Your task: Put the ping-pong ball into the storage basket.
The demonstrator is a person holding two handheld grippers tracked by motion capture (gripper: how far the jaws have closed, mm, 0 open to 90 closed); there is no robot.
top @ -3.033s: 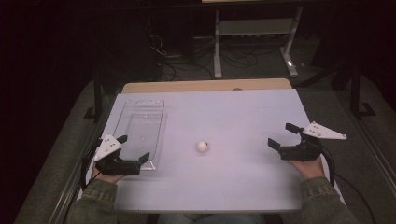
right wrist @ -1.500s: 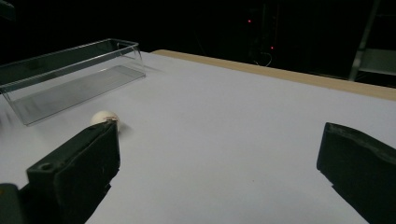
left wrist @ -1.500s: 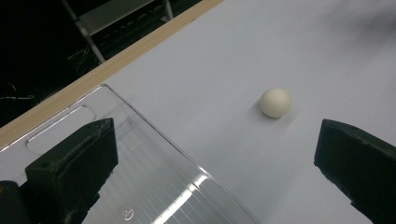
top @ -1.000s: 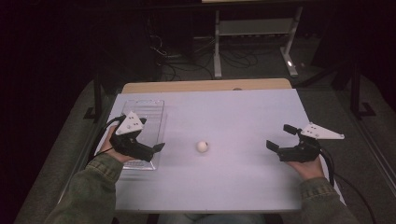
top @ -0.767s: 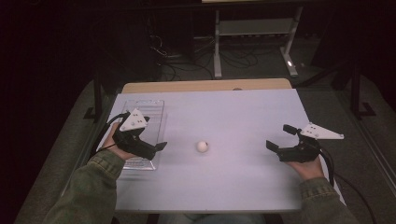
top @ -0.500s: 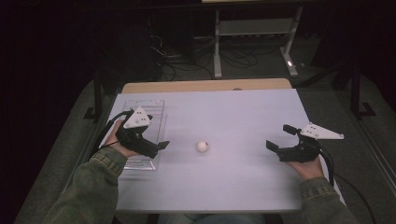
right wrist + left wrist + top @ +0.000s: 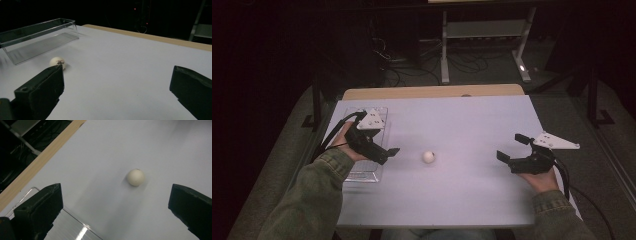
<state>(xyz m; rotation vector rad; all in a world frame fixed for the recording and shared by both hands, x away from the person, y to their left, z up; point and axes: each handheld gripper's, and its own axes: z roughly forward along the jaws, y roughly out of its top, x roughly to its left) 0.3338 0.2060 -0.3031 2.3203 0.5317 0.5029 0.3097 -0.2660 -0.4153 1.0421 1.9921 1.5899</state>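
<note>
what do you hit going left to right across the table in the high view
clear tray → left gripper → white ball → right gripper

table (image 7: 472, 125): bare white surface between both tongs | obstacles: clear tray (image 7: 362, 172) along left edge, walls upright; small white ball (image 7: 428, 156) mid-table | left tongs (image 7: 388, 152): jaws wide apart above tray's inner wall, open surface ahead up to ball | right tongs (image 7: 511, 149): jaws spread, well apart from ball, bare surface between
</note>
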